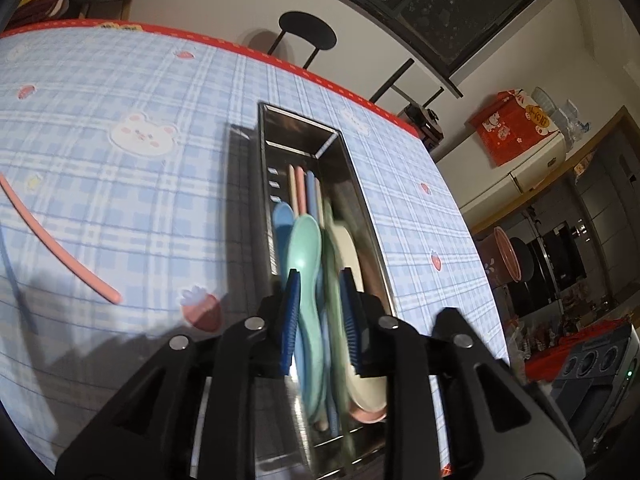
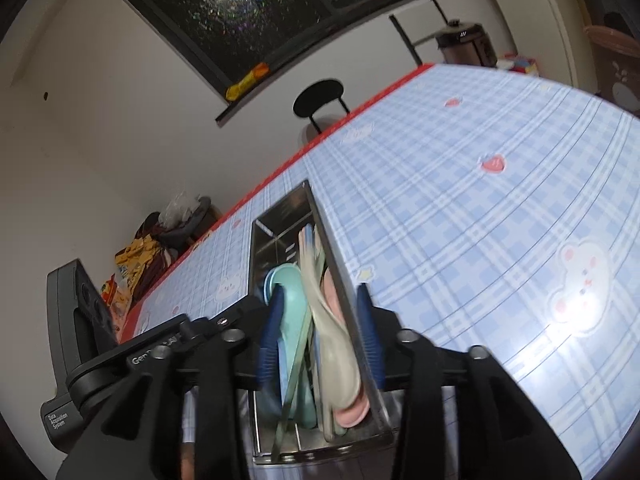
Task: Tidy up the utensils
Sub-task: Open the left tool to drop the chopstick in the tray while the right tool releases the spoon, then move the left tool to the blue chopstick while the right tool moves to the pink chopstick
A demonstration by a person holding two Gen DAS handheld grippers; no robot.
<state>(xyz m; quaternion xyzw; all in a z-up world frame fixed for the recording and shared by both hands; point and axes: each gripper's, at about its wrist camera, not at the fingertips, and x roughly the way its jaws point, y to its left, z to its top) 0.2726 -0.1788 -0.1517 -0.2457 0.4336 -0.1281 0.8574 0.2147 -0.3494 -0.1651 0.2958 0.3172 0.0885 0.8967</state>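
A long steel utensil tray (image 1: 356, 176) lies on the blue checked tablecloth and holds several pastel spoons and chopsticks. My left gripper (image 1: 320, 312) is open just above the tray, its blue pads either side of a mint green spoon (image 1: 306, 248) without pressing it. A loose pink chopstick (image 1: 60, 248) lies on the cloth to the left. In the right wrist view my right gripper (image 2: 320, 332) is open over the same tray (image 2: 340, 280); one pad is inside by the mint spoon (image 2: 292, 300), the other outside the tray's right wall. A beige spoon (image 2: 336, 356) lies between.
The table's red edge (image 1: 280, 60) runs along the far side, with a black stool (image 1: 308, 32) behind it. The left gripper's black body (image 2: 80, 320) shows at the left of the right wrist view. Open cloth (image 2: 480, 220) lies to the right of the tray.
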